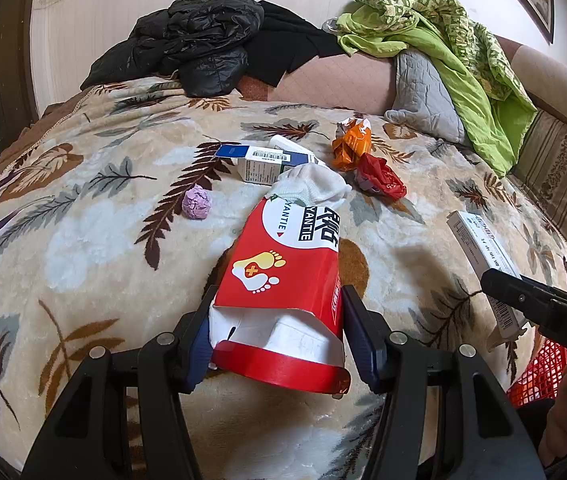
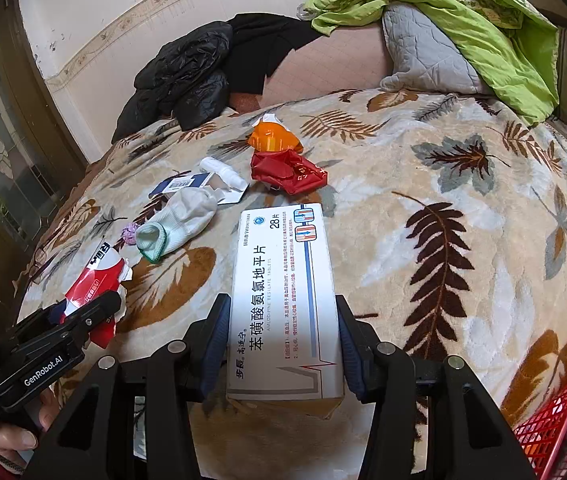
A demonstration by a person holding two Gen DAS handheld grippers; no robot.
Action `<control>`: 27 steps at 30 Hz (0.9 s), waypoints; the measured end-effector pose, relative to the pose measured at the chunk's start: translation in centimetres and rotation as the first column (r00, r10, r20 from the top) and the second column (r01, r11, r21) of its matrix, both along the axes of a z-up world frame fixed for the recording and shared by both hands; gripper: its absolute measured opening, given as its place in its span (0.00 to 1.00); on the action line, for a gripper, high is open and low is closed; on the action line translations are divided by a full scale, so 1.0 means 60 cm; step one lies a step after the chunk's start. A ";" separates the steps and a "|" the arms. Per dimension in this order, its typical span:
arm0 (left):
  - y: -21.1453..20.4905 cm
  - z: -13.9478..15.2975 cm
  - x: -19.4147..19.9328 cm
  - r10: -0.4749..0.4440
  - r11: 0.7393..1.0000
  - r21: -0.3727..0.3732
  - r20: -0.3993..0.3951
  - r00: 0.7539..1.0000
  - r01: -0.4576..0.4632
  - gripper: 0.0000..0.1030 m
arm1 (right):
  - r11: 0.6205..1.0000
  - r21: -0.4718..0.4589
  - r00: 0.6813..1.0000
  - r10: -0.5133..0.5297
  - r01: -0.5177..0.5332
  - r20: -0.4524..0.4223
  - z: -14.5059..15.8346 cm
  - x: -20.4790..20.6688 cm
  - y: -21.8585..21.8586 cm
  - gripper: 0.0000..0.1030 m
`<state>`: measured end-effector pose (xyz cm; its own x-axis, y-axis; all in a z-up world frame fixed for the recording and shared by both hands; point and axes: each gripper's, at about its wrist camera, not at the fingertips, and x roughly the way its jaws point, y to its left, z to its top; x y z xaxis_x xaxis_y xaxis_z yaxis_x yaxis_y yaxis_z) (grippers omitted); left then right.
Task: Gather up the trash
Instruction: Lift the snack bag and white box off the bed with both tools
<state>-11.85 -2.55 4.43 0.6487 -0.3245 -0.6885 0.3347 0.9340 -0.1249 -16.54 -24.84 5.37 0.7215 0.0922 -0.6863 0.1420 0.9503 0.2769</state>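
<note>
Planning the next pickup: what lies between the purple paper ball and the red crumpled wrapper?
The white sock, seen in the right wrist view, with purple paper ball on its left and red crumpled wrapper on its right.

Glossy red cardboard box (image 1: 283,280) is clamped between matt black plastic jaws; a plush fleece blanket (image 1: 83,220) is spread beneath.

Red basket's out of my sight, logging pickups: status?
Left hand-held gripper shut on red box. Right hand-held gripper shut on white pill box. Red basket at right, nothing blocking.
</note>
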 end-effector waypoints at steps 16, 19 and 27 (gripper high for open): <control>0.001 0.000 -0.002 -0.002 1.000 -0.001 0.002 1.000 0.002 0.56 | 1.000 -0.001 1.000 -0.007 0.007 0.004 0.003 -0.004 -0.004 0.52; 0.001 0.000 -0.002 -0.002 1.000 -0.002 0.003 1.000 0.002 0.56 | 1.000 0.003 1.000 -0.010 0.010 0.004 0.003 -0.004 -0.005 0.52; 0.000 0.003 -0.002 -0.005 1.000 -0.002 0.006 1.000 0.005 0.56 | 1.000 0.001 1.000 -0.009 0.009 0.004 0.002 -0.002 -0.003 0.52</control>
